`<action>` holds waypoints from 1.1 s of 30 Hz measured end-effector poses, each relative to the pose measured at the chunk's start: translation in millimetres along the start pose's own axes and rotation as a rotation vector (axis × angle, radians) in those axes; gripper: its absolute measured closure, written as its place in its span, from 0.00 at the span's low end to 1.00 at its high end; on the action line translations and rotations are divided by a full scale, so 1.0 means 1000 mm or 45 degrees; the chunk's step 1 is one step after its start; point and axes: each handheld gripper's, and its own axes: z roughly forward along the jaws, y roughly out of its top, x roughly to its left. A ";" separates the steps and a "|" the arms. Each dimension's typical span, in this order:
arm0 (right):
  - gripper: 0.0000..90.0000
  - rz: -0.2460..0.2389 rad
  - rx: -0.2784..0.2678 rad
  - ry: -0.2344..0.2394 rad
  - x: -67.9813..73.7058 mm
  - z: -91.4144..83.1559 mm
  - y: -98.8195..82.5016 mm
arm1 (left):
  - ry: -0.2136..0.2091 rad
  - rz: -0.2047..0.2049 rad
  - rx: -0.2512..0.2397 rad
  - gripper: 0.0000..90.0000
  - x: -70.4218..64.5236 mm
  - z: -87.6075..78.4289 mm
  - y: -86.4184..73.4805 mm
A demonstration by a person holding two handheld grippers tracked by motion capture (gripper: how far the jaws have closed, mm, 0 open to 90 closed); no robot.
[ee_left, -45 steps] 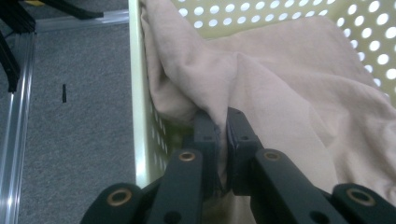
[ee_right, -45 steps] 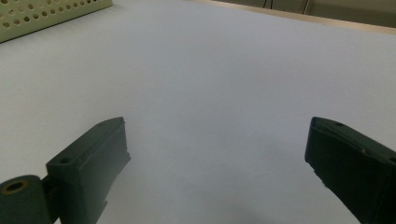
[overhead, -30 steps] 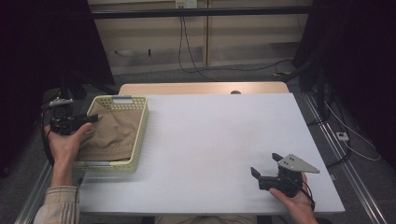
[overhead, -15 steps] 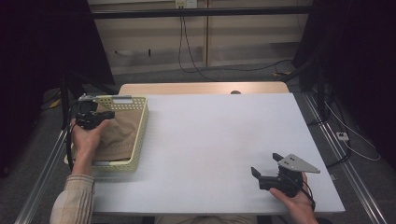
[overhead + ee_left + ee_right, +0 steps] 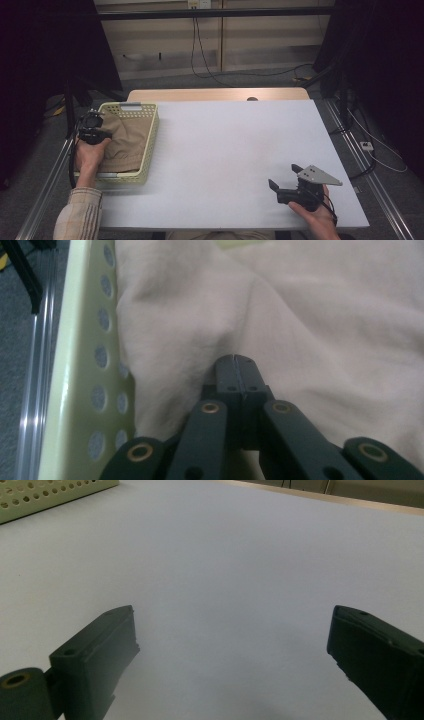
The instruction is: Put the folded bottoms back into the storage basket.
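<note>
A beige cloth point(image 5: 126, 142) lies crumpled in a pale yellow-green perforated basket point(image 5: 151, 134) at the table's left edge. My left gripper point(image 5: 102, 135) is down inside the basket near its left wall point(image 5: 75, 365). Its jaws have just been closing; in the left gripper view their pads meet in a thin line at the tips point(image 5: 235, 359), pinching a fold of the cloth point(image 5: 325, 315) that creases upward from them. My right gripper point(image 5: 284, 176) rests low over the white table point(image 5: 225, 145) at the front right, jaws wide apart point(image 5: 232, 612) with only bare tabletop between them.
A wooden strip point(image 5: 215, 95) runs along the table's far edge. Metal rails point(image 5: 47, 185) flank the table on both sides, with cables on the floor beyond. The basket's corner point(image 5: 55, 492) lies far off in the right gripper view.
The left hand has come in from outside the basket's left side, over the rim, and sunk onto the cloth. The right gripper has stayed where it was.
</note>
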 end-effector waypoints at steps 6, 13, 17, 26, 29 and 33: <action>0.06 0.000 -0.002 -0.001 -0.001 0.000 0.000 | 0.009 -0.017 0.056 1.00 0.000 0.009 0.002; 0.06 0.000 -0.003 -0.004 -0.001 -0.001 0.000 | 0.000 0.010 0.157 1.00 0.000 0.022 0.004; 0.06 0.001 -0.003 -0.007 -0.001 -0.001 -0.001 | -0.003 0.031 0.171 1.00 -0.001 0.022 0.004; 0.06 0.013 -0.003 -0.002 -0.002 -0.001 -0.001 | -0.070 0.022 0.135 1.00 -0.002 0.022 0.002; 0.06 0.026 0.004 -0.002 -0.003 -0.001 -0.002 | -0.085 0.013 0.134 1.00 -0.001 0.022 0.002; 0.06 0.023 0.004 0.003 -0.003 0.000 -0.001 | -0.133 0.010 0.124 1.00 -0.003 0.022 0.002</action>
